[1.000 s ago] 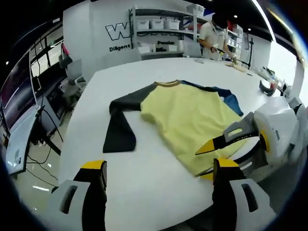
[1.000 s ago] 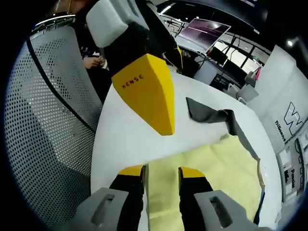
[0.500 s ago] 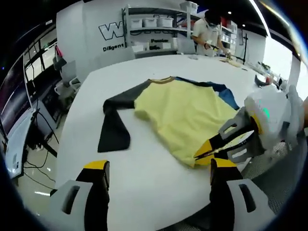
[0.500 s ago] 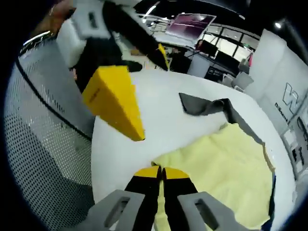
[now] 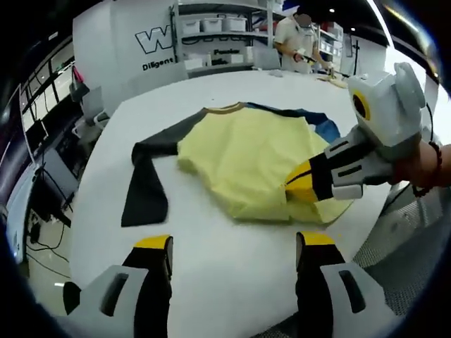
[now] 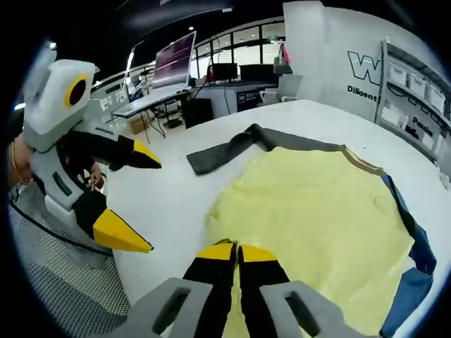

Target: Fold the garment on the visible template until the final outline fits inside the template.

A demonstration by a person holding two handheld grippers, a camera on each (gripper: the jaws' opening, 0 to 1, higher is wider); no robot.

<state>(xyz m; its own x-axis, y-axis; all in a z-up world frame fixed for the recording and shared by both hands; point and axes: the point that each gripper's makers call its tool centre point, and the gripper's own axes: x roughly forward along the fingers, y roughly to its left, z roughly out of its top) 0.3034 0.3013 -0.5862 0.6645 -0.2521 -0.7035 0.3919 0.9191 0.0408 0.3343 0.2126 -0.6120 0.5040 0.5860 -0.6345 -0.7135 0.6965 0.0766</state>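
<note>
A yellow shirt [image 5: 243,158] with a dark grey sleeve [image 5: 144,186] and a blue part [image 5: 325,130] lies spread on the white table [image 5: 211,253]. In the left gripper view, my right gripper [image 5: 299,186] comes in from the right, shut on the shirt's near hem, which is raised a little off the table. My left gripper [image 5: 232,250] hovers open over bare table in front of the shirt, holding nothing. In the right gripper view, my right gripper [image 6: 237,251] is shut on the yellow shirt [image 6: 317,218], and my left gripper [image 6: 141,204] stands open at the left, beside the dark sleeve [image 6: 225,151].
The table's rounded near edge [image 5: 232,331] is close, with a mesh chair [image 5: 405,239] at the right. A person [image 5: 296,35] works by shelves [image 5: 211,32] at the back. Desks with monitors [image 6: 176,60] stand beyond the table's side.
My right gripper has shut on the shirt's near hem and lifted it inward over the shirt. My left gripper has stayed open.
</note>
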